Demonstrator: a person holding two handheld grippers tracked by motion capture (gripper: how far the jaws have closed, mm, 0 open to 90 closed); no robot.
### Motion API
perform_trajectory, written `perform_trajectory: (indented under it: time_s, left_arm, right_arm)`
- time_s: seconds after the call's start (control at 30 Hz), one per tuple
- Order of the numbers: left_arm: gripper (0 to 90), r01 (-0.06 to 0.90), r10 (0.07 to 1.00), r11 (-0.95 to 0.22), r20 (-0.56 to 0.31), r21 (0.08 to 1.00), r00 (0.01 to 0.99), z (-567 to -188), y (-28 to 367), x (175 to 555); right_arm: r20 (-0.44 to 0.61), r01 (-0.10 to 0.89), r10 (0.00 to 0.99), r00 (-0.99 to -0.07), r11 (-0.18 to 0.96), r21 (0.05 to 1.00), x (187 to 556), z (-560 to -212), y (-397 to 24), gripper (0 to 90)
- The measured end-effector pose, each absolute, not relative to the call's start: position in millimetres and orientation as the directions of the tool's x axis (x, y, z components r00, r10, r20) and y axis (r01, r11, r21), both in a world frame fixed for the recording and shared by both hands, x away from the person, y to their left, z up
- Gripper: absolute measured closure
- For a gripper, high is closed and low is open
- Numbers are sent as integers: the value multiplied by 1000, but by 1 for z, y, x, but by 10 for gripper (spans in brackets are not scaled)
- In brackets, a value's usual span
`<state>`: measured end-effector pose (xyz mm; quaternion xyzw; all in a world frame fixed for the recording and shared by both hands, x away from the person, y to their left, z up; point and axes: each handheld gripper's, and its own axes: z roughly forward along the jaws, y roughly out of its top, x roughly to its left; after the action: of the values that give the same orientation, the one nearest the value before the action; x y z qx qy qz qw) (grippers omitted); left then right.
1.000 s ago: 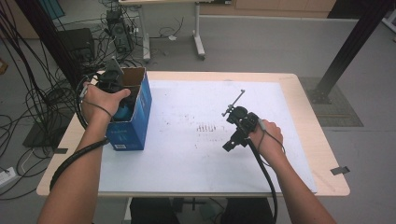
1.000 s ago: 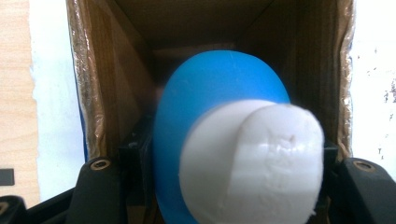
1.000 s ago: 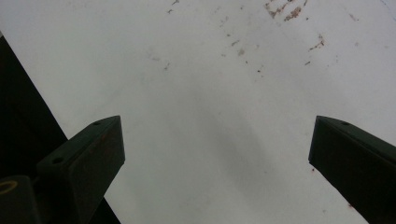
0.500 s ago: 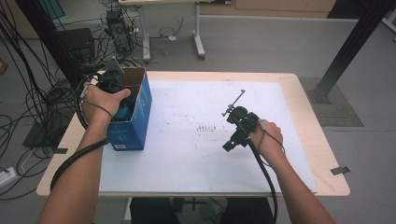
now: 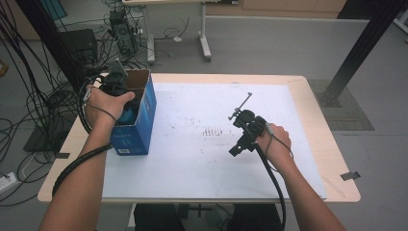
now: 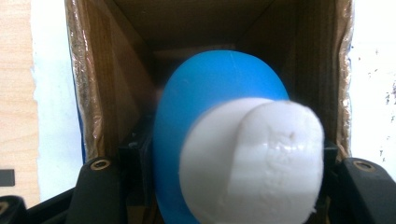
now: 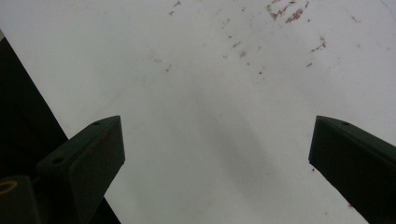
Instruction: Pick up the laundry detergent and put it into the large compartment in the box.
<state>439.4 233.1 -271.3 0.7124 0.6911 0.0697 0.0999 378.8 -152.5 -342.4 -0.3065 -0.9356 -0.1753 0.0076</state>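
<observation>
1. Between the jaws of the left gripper (image 6: 210,186), nearest its camera, sits a blue-and-white object (image 6: 233,144): white rounded end toward us, blue body beyond. The jaws are clenched on it, one pad at each flank. We cannot tell what the object is beyond its shape and colours.

2. Just past the object, the brown inner walls of the cardboard box (image 6: 93,93) rise on both sides of the jaws. We judge the step in hand to be lowering the object into the box, or lifting it out; the frames do not settle which.

3. To do it well, we would keep the gripper centred between the side walls, travel straight along the box's long axis, and avoid brushing the ragged rim. If placing, we would open only once the object rests on the bottom, which lies in shadow ahead.

4. From the high view, the left hand (image 5: 108,103) covers the open top of the box (image 5: 137,125), which stands upright near the table's (image 5: 317,96) left edge. It is unbraced, so sideways force could tip it.

5. Well apart, the right gripper (image 5: 240,139) hangs over the white sheet (image 5: 192,163), jaws spread wide and empty. We might bring it over to steady the box wall.
</observation>
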Motion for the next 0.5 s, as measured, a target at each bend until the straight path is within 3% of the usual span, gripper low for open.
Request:
perform_trajectory:
  time_s: [0.5]
  left_arm:
    - [373,971,999,-27,-35,236,36,-271,232,439]
  right_arm:
    - [119,574,569,-814,754,320,380,-343,-151,33]
